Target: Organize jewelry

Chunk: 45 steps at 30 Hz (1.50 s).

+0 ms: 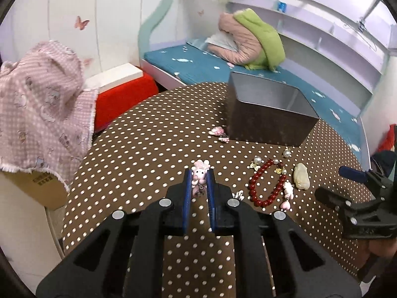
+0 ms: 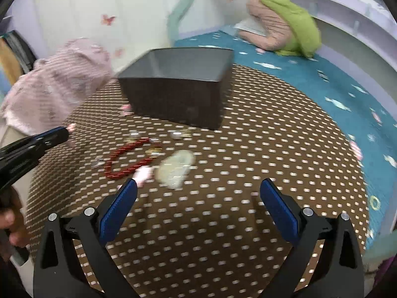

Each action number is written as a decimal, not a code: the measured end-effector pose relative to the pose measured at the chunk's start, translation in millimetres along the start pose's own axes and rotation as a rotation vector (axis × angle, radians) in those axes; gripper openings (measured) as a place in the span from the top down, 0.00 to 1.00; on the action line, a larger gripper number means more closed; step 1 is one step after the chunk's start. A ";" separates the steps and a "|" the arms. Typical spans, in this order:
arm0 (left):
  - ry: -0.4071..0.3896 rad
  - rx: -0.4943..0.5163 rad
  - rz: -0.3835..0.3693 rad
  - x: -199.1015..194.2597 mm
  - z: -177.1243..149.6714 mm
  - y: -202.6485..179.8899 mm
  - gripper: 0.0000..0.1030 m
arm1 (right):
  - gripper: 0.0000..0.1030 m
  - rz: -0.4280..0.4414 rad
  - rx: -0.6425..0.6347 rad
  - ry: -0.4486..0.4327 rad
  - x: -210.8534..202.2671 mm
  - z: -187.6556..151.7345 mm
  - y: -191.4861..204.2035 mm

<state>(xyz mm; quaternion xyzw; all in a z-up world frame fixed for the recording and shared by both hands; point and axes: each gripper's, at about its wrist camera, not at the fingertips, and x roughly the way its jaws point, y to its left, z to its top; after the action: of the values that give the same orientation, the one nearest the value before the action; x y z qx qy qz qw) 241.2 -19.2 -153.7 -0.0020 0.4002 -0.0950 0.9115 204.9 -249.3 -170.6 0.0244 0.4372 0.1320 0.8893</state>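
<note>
Left gripper [image 1: 200, 177]: blue-padded jaws are clamping a small pink pig-shaped charm [image 1: 200, 173], head poking out above the pads, a dangling bit hanging below between them. The charm is sitting clear of the round table with the brown white-dotted cloth [image 1: 148, 134].

Right gripper [image 2: 198, 193]: jaws are standing wide apart with nothing between them, hovering over bare cloth. This view is blurring with motion. The left gripper is showing here at 9 o'clock, a hand [image 2: 11, 226] holding its handle at the lower left edge.

Rectangular grey metal tin [image 1: 266, 114], lid off, is sitting at 12 to 1 o'clock of the held charm, toward the far table edge. A small pink-and-white trinket [image 1: 216, 131] is lying just beside the tin's near left corner.

At 3 o'clock of the left gripper, the remaining jewelry is lying on the cloth: a red bead bracelet [image 1: 266, 183] with gold charms, a pale oval stone pendant [image 1: 301, 179] just right of it, pearl earrings [image 1: 287, 152] at the far side, a white-and-pink figure charm [image 1: 287, 192] touching the bracelet's near right.

Beyond the table: a bed with a teal sheet [image 1: 196, 65], a pink and green quilt bundle [image 1: 250, 41].
</note>
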 end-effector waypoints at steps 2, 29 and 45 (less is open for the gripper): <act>-0.009 -0.001 0.000 -6.6 -3.2 3.1 0.88 | 0.11 0.030 -0.003 0.009 1.0 -3.2 13.4; -0.071 0.010 -0.129 -32.5 0.1 26.6 0.88 | 0.88 -0.038 0.020 -0.035 -2.6 -7.9 28.7; -0.171 0.068 -0.144 -60.1 52.1 -2.4 0.88 | 0.88 -0.007 -0.062 -0.231 -74.6 69.9 30.8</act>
<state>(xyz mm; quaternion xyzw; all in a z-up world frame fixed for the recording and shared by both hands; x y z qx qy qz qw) 239.1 -14.8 -74.3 -0.0079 0.3161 -0.1735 0.9327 209.7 -233.7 -65.1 0.0103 0.3275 0.1387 0.9345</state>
